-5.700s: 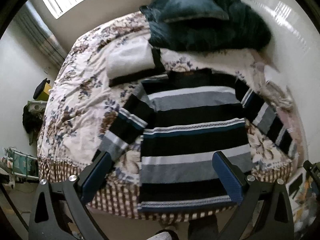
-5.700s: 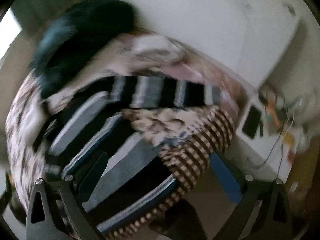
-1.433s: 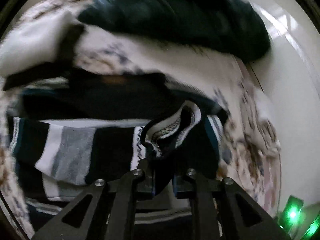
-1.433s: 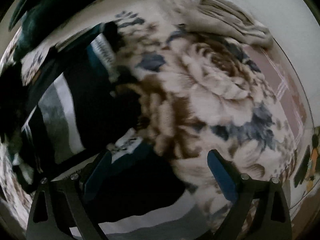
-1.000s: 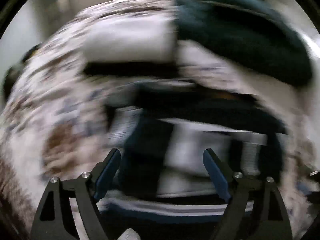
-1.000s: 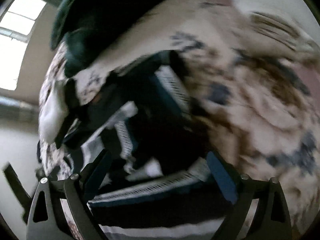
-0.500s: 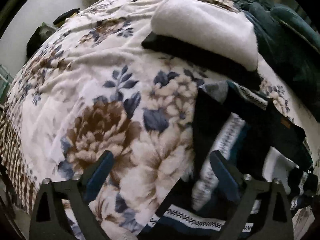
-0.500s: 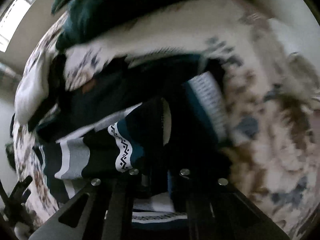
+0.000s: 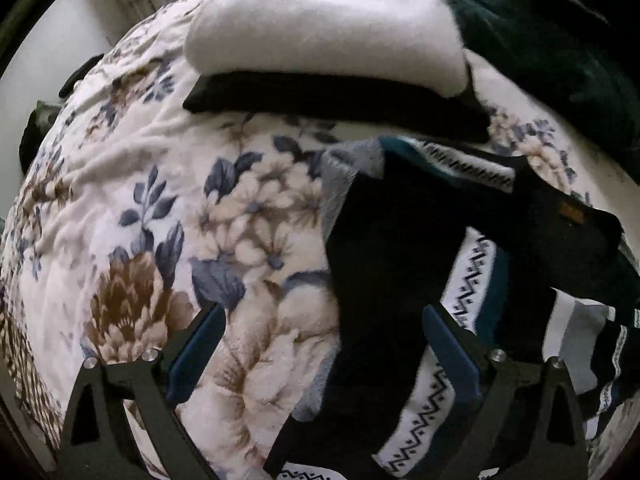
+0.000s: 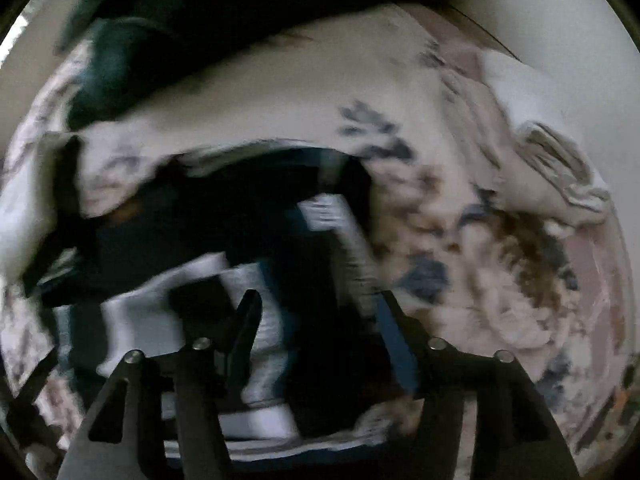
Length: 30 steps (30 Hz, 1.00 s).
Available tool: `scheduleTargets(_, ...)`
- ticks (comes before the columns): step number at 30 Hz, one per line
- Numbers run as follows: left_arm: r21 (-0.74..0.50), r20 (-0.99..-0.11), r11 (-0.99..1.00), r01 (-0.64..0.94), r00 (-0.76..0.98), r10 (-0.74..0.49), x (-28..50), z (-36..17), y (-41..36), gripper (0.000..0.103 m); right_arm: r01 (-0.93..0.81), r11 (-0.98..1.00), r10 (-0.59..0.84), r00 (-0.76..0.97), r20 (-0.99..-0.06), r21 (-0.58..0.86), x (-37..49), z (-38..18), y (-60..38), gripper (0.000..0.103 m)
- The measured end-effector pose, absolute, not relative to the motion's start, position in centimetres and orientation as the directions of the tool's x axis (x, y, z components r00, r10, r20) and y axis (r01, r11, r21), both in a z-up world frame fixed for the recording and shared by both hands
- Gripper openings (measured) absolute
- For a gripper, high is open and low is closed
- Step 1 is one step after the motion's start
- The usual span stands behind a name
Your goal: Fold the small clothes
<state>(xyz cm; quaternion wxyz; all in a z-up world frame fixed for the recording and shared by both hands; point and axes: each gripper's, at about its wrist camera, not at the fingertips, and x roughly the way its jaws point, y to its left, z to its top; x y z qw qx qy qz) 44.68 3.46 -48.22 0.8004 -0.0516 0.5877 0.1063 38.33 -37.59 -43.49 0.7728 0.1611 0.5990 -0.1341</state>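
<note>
The left gripper (image 9: pixel 324 354) hangs wide open over the bed, gripping nothing; its right pad sits above the sweater's left edge, its left pad above bare bedding. The right gripper (image 10: pixel 316 344) is opening, with dark knit lying between its fingers, though the blur hides whether the pads touch it.

The black, grey and white striped knit sweater (image 9: pixel 408 264) lies on the floral-print bedspread (image 9: pixel 132 216), filling the left view from about 2 o'clock down to 6 o'clock. Its sides look turned inward over the body, with zigzag-trimmed bands showing on top, so I judge the sleeve folds are laid and the lengthwise fold is next. That calls for both grippers to take one end of the narrowed bundle, hem or collar, and carry it over the other without dragging the tucked sides loose.

At 12 o'clock a folded white fleece item (image 9: pixel 324 28) rests on a flat black garment (image 9: pixel 340 100), near the sweater's top edge; a dark green quilt (image 9: pixel 560 40) is heaped at 1 o'clock. Open bedspread lies from 7 to 10 o'clock, and that looks the freest side.
</note>
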Motion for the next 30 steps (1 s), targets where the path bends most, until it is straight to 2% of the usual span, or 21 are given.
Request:
scheduleTargets(3, 0.072, -0.951, 0.976, -0.203, 0.281, 0.129, 44.4, -47.3, 2.5, 0.100, 0.291, 0.935, 0.138, 0.230, -0.963, 0.203, 39.2, -44.1, -33.5, 0.065)
scheduleTargets(7, 0.044, -0.954, 0.982, -0.186, 0.284, 0.097, 42.3, -45.4, 0.9, 0.100, 0.219, 0.956, 0.164, 0.145, -0.976, 0.193, 42.2, -46.6, -30.4, 0.065)
scheduleTargets(10, -0.126, -0.963, 0.957, -0.261, 0.263, -0.056, 39.4, -44.9, 0.2, 0.100, 0.218, 0.944, 0.223, 0.135, -0.966, 0.248, 43.6, -46.9, -30.8, 0.065)
scheduleTargets(11, -0.226, -0.957, 0.919, -0.322, 0.250, -0.147, 38.3, -45.6, 0.0, 0.100, 0.174, 0.951, 0.238, 0.120, -0.964, 0.257, 44.1, -46.9, -30.5, 0.065)
scheduleTargets(13, -0.392, -0.920, 0.803, -0.450, 0.200, -0.337, 36.8, -48.3, -1.1, 0.100, 0.061, 0.975, 0.209, 0.080, -0.975, 0.214, 45.0, -47.0, -29.6, 0.065)
scheduleTargets(15, -0.517, -0.832, 0.631, -0.578, 0.168, -0.529, 35.7, -52.1, -2.9, 0.100, -0.064, 0.977, 0.204, 0.022, -0.979, 0.202, 45.8, -47.5, -28.6, 0.065)
scheduleTargets(19, -0.585, -0.737, 0.410, -0.700, 0.246, -0.630, 35.2, -55.8, -5.7, 0.094, -0.238, 0.958, 0.153, -0.042, -0.987, 0.158, 46.6, -47.9, -27.4, 0.064)
scheduleTargets(22, -0.572, -0.756, 0.391, -0.721, 0.279, -0.592, 35.4, -56.3, -7.3, 0.090, -0.345, 0.932, 0.104, -0.049, -0.993, 0.114, 47.1, -48.0, -26.8, 0.064)
scheduleTargets(24, -0.565, -0.776, 0.413, -0.714, 0.290, -0.560, 35.7, -55.8, -8.4, 0.078, -0.406, 0.909, 0.082, -0.052, -0.995, 0.096, 47.3, -48.2, -26.3, 0.064)
scheduleTargets(25, -0.559, -0.784, 0.424, -0.712, 0.289, -0.549, 35.8, -55.7, -8.7, 0.063, -0.430, 0.898, 0.075, -0.049, -0.996, 0.089, 47.4, -48.3, -26.0, 0.063)
scheduleTargets(26, -0.550, -0.794, 0.438, -0.711, 0.283, -0.537, 36.0, -55.6, -9.2, 0.036, -0.451, 0.887, 0.078, -0.055, -0.995, 0.094, 47.5, -48.5, -25.8, 0.063)
scheduleTargets(27, -0.524, -0.815, 0.467, -0.713, 0.260, -0.518, 36.3, -55.7, -9.6, 0.019, -0.476, 0.874, 0.079, -0.064, -0.995, 0.100, 47.7, -48.8, -25.5, 0.063)
scheduleTargets(28, -0.513, -0.824, 0.477, -0.714, 0.254, -0.506, 36.4, -55.8, -9.7, 0.011, -0.488, 0.868, 0.075, -0.066, -0.995, 0.098, 47.7, -49.0, -25.3, 0.059)
scheduleTargets(29, -0.509, -0.829, 0.482, -0.713, 0.254, -0.499, 36.3, -56.0, -9.9, 0.011, -0.509, 0.854, 0.079, -0.084, -0.993, 0.111, 48.1, -49.7, -24.9, 0.044)
scheduleTargets(30, -0.508, -0.831, 0.485, -0.712, 0.256, -0.494, 36.3, -55.9, -10.0, 0.011, -0.518, 0.847, 0.082, -0.097, -0.992, 0.121, 48.1, -50.0, -24.6, 0.034)
